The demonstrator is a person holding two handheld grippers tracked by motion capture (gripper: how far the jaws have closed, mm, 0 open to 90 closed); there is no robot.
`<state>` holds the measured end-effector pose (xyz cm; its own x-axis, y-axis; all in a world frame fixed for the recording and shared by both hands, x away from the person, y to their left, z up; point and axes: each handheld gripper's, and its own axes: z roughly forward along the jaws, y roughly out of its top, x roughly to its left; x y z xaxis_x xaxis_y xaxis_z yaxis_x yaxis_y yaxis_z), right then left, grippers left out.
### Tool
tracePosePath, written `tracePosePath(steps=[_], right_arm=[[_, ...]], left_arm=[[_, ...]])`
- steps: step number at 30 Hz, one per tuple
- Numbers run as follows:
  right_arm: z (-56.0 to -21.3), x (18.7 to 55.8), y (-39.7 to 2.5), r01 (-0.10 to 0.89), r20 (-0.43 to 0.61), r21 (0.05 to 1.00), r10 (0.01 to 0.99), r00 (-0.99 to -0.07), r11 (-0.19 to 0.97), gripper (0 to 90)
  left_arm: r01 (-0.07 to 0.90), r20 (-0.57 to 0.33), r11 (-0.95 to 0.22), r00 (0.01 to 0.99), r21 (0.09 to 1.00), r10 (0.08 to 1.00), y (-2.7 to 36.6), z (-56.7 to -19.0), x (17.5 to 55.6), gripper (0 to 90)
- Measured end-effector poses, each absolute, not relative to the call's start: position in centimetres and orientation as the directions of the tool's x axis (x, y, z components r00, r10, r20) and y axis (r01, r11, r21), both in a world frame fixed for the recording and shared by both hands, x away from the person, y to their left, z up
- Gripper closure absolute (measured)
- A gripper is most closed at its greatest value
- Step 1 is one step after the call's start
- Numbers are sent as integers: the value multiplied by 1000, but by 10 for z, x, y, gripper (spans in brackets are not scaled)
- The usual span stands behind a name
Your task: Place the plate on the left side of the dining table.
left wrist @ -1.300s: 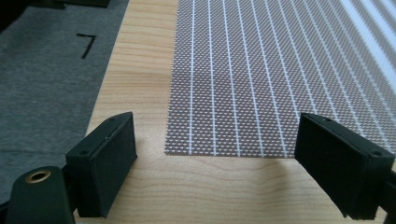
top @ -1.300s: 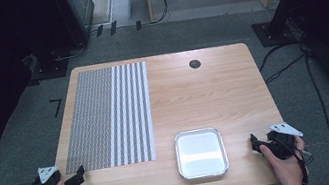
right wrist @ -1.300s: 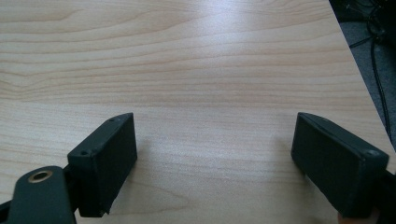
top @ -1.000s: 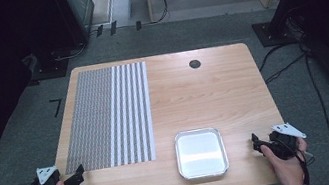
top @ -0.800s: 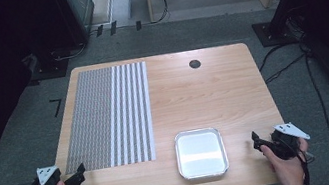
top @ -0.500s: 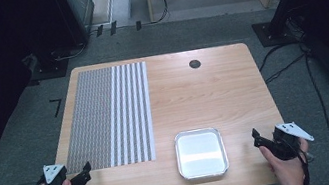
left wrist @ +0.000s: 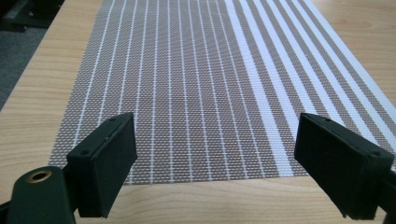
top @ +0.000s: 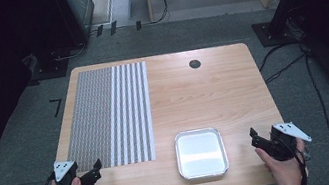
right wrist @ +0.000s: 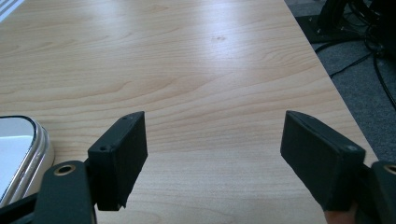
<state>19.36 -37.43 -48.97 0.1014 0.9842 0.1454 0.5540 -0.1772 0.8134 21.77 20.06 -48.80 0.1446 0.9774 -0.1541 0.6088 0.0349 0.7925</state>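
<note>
A grey woven placemat (top: 108,114) with white stripes lies on the left half of the wooden table (top: 212,89). An empty metal tray (top: 201,152) sits near the front edge, right of the placemat. My left gripper (top: 95,168) is held at the front left corner, open, with nothing between its jaws; the left gripper view looks over the placemat's (left wrist: 196,84) near edge. My right gripper (top: 255,138) is at the front right, open and empty, to the right of the tray (right wrist: 18,149).
A small black round grommet (top: 194,63) sits at the back of the table. Cables (top: 299,60) and dark equipment stands lie on the carpet around it. The table's right edge (right wrist: 327,84) is close to my right gripper.
My left gripper has shifted a little to the right along the front edge. The right gripper has drifted slightly right. Tray and placemat are unmoved.
</note>
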Motion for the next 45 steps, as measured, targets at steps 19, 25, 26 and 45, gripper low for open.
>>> tracePosePath(steps=[19, 25, 26, 45], right_arm=[[-489, 194, -355, 567, 148, 809, 988, 53, -152, 256], [-489, 193, -348, 565, 150, 813, 988, 32, -142, 272], [-489, 193, -347, 564, 150, 814, 988, 26, -138, 276], [-482, 190, -322, 581, 202, 802, 978, -44, -140, 278]], left_arm=[[609, -138, -32, 230, 792, 963, 158, -486, 225, 133], [605, -134, -58, 267, 794, 954, 142, -485, 226, 133], [610, -142, -59, 277, 790, 950, 138, -485, 226, 133], [611, -156, -119, 377, 783, 913, 87, -485, 229, 133]])
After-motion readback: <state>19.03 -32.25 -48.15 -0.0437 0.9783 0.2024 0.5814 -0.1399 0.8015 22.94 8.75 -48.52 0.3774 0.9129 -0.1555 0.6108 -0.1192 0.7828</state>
